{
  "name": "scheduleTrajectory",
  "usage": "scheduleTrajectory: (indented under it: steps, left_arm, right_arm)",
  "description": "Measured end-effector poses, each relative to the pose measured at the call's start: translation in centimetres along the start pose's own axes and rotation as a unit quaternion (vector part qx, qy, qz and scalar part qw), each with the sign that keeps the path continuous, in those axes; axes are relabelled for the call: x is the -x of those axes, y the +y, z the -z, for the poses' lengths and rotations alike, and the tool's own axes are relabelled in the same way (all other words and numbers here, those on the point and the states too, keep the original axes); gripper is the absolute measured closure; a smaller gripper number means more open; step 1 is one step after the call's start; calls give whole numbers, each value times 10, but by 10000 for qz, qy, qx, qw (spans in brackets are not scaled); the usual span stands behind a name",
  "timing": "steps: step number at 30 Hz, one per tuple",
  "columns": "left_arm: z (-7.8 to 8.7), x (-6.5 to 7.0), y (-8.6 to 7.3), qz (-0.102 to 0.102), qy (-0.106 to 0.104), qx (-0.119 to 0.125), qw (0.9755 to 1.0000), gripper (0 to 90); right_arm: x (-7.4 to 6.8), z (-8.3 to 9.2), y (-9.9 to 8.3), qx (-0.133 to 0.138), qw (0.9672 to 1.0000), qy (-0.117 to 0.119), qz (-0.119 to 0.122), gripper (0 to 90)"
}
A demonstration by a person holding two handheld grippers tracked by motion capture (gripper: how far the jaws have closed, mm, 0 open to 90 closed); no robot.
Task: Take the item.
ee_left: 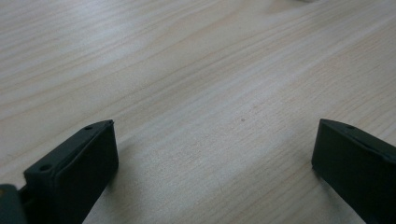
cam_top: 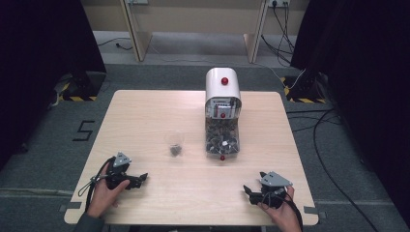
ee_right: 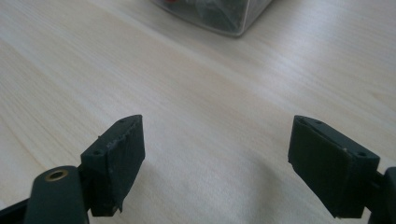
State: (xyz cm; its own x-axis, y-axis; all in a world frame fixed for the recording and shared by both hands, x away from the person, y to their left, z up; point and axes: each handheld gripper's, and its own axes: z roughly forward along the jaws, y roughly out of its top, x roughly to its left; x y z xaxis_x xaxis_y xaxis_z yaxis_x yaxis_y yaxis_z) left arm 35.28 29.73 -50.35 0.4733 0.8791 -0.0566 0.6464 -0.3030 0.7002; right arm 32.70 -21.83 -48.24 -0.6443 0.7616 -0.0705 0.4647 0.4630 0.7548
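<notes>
Left tongs (cam_top: 140,179): resting low on the surface (cam_top: 159,111) near its front left corner, jaws spread wide, nothing between them.
Right tongs (cam_top: 250,192): near the front right corner, jaws wide apart with bare wood between.
Dispenser (cam_top: 222,113): white-topped, red knob, clear bin of dark pieces, standing at the back centre, well apart from both tongs.
Clear cup (cam_top: 175,144): just left of the dispenser, a few dark pieces inside.
</notes>
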Motion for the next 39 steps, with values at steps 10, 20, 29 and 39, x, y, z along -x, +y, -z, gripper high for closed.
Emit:
scheduleTrajectory:
  steps: [10, 20, 29, 39]
  left_arm:
    - [0, 0, 0, 0, 1, 1, 10000, 0]
    - [0, 0, 0, 1, 1, 1, 10000, 0]
    - [0, 0, 0, 2, -1, 0, 10000, 0]
    - [0, 0, 0, 2, -1, 0, 10000, 0]
  right_arm:
    - [1, 7, -9, -537, 9977, 169, -377, 154]
    - [1, 11, -13, -530, 9976, 202, -393, 152]
    - [2, 11, -12, -538, 9976, 213, -385, 148]
    - [2, 11, -12, -533, 9977, 233, -362, 147]
